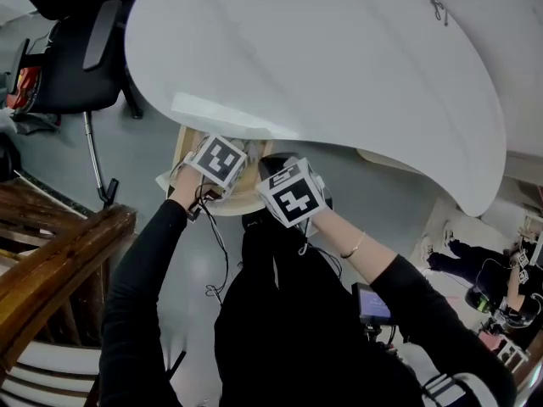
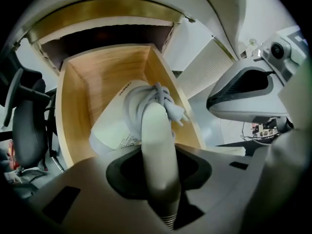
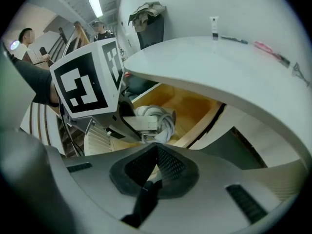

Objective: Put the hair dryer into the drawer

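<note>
Nearest you, low in the left gripper view, the left gripper has its jaws clamped on the handle of the hair dryer, one jaw on each side of the pale shaft. In the right gripper view the right gripper shows its jaws drawn together with nothing between them; treat it as free. Just beyond the handle, at the centre of the left gripper view, the dryer body hangs nose-down within the walls of the open wooden drawer; whether it touches the drawer floor cannot be told. The cord is wound round the body, with the plug loose at the right. Expect a rigid, smooth plastic shell of moderate weight, top-heavy relative to the handle, so it may pivot in the grip. Keep hold on the handle, close to the body; do not grip the cord, which is soft and may unwind. Lower until the body is supported before you release. Farther off, the white table overhangs the drawer across the upper half of the head view; a black chair stands at its upper left
</note>
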The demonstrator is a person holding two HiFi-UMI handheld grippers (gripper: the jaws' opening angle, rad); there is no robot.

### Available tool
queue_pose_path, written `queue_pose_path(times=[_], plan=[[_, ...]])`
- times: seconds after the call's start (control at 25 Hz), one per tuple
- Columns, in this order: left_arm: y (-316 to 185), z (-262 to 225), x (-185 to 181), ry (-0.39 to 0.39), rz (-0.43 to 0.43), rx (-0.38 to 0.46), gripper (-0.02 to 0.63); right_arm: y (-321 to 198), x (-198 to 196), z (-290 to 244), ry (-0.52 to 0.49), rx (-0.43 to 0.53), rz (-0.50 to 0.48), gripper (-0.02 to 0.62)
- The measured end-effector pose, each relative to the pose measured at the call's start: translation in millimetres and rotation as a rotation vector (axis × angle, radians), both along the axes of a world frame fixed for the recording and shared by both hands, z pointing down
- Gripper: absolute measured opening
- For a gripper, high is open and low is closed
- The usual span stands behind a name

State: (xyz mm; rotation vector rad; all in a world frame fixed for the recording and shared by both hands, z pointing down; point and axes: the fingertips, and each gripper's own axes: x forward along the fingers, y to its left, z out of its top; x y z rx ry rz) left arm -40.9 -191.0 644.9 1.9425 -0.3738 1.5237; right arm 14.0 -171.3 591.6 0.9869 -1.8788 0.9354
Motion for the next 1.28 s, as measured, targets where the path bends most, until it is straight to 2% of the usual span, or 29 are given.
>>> queue_pose_path(times=[0.2,0.56,0.76,0.92,1.28], plan=[[-13,7,5,0.025,-0.01,0.07,0.133,-2,-1,4,0.004,-0.007,0.001,0.002],[-27,26,7,0.05,-0.103,0.124,0.133,-6,-1,9,0.016,-0.011,0.005,0.002],[-39,31,5,0.045,-0.121,0.19,0.133,-6,-1,11,0.025,-0.011,0.003,0.002],[-38,32,9,0.069,-0.119,0.185,0.133,-6,-3,13,0.029,-0.013,0.003,0.002],[-42,32,6,0.054,-0.116,0.208,0.133,-6,-5,19,0.04,-0.015,0.002,0.002]])
